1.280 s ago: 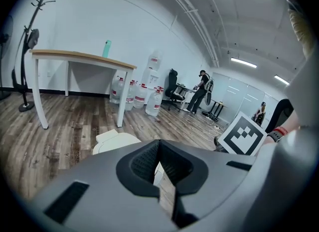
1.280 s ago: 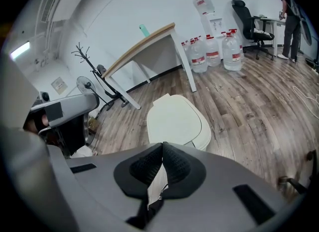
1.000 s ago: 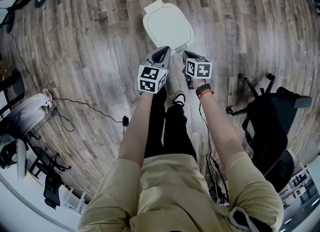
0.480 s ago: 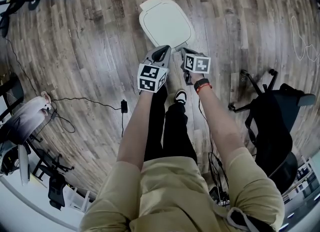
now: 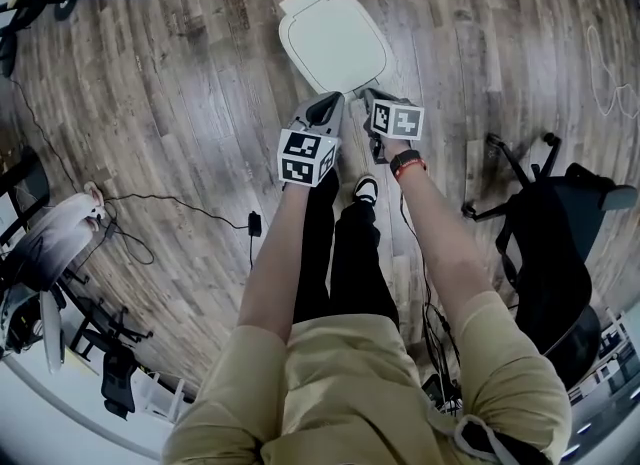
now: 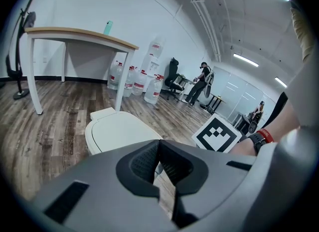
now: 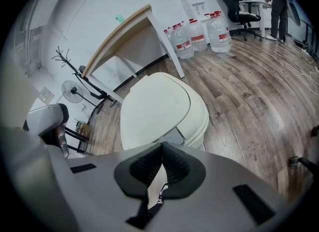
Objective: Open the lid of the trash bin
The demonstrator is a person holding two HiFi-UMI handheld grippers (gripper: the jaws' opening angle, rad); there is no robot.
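The white trash bin (image 5: 335,41) stands on the wooden floor with its lid down flat. It also fills the middle of the right gripper view (image 7: 158,107) and sits at lower left in the left gripper view (image 6: 117,131). My left gripper (image 5: 329,104) hovers just short of the bin's near edge, jaws closed tip to tip on nothing. My right gripper (image 5: 368,97) is beside it at the bin's near right corner, also shut and empty. In the gripper views the left gripper (image 6: 159,144) and right gripper (image 7: 162,146) show pads meeting.
A black office chair (image 5: 552,243) stands to the right. A black cable (image 5: 180,209) runs over the floor at left. A desk with white legs (image 6: 75,37) and water jugs (image 6: 145,83) stand behind the bin. My shoe (image 5: 365,190) is below the grippers.
Both grippers have edged forward toward the bin's near edge, the right one most. The lid stays down.
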